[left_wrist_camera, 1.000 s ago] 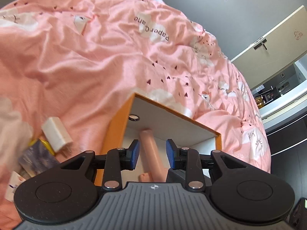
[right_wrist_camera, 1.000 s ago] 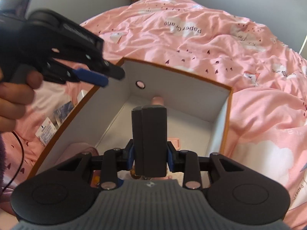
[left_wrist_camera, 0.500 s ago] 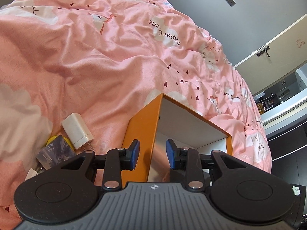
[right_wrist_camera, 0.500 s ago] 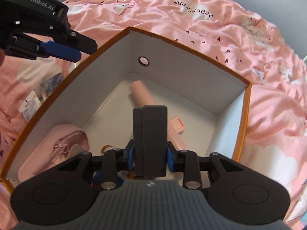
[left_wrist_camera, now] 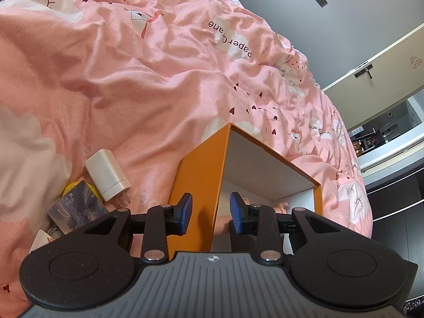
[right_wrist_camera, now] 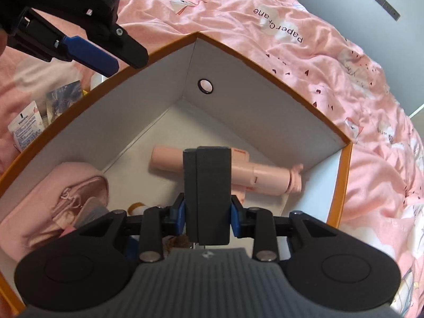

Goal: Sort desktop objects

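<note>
The right tool (right_wrist_camera: 207, 216) clamps a dark block (right_wrist_camera: 207, 193), pads pressed on both its sides, hanging over the open box (right_wrist_camera: 344, 143). Below and just past it lie a pink tube (right_wrist_camera: 265, 175) and, to its left, a pink pouch (right_wrist_camera: 61, 201). Let go from here, the block could land on the tube and tip or roll off, since little bare floor shows beneath. The left tool (left_wrist_camera: 211, 210) is part open and holds nothing; its jaws straddle the box's near orange wall without touching. A nudge there could slide the box on the soft bed (left_wrist_camera: 132, 79). A charger (left_wrist_camera: 107, 175) and packets (left_wrist_camera: 75, 209) wait left of it, outside.
</note>
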`<state>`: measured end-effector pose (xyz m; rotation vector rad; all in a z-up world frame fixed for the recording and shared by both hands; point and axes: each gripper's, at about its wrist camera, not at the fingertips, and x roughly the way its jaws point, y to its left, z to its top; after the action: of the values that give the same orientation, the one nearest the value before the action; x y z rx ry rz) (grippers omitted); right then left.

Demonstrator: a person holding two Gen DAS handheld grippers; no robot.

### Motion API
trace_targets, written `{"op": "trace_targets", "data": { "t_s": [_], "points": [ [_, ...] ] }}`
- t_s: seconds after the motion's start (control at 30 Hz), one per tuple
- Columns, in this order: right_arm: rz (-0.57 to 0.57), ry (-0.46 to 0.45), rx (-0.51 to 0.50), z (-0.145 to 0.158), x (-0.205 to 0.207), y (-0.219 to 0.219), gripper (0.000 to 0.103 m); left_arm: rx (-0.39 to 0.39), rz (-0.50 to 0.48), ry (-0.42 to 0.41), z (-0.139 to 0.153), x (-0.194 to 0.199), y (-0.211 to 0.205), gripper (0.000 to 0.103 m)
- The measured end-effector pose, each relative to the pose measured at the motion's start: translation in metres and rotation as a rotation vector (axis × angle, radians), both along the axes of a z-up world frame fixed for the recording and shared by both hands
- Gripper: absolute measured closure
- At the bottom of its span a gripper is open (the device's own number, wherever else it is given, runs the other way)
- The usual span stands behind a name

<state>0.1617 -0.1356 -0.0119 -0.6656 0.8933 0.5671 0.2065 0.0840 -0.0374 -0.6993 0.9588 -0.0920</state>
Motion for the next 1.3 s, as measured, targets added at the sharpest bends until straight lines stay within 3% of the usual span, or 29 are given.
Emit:
{"op": "trace_targets", "data": {
  "t_s": [0.17,0.33,0.47,0.73,0.87,1.17,1.3],
  "points": [
    [0.024,-0.086,-0.091,-0.015,0.003,0.009,0.068,0.005,0.003,0.006,-0.001,0.0,0.002,0.066],
    [0.07,-0.114,-0.134,-0.02,0.001,0.01,0.068,0.009,0.0,0.011,-0.002,0.001,0.001,0.065],
    [0.183,-0.184,-0.294,-0.034,-0.016,0.012,0.068,0.014,-0.006,0.015,-0.003,0.002,0.0,0.065],
    [0.232,-0.28,-0.411,-0.047,-0.022,0.01,0.068,0.021,-0.016,0.023,-0.004,0.004,-0.005,0.065],
    [0.251,-0.282,-0.387,-0.045,-0.021,0.013,0.068,0.024,-0.018,0.025,-0.004,0.003,-0.005,0.065],
    [0.288,-0.275,-0.517,-0.038,-0.024,0.006,0.068,0.021,-0.016,0.026,-0.005,0.005,-0.004,0.065],
    [0.316,-0.316,-0.578,-0.042,-0.02,0.003,0.068,0.018,-0.027,0.026,-0.005,0.005,-0.006,0.065]
  ]
}}
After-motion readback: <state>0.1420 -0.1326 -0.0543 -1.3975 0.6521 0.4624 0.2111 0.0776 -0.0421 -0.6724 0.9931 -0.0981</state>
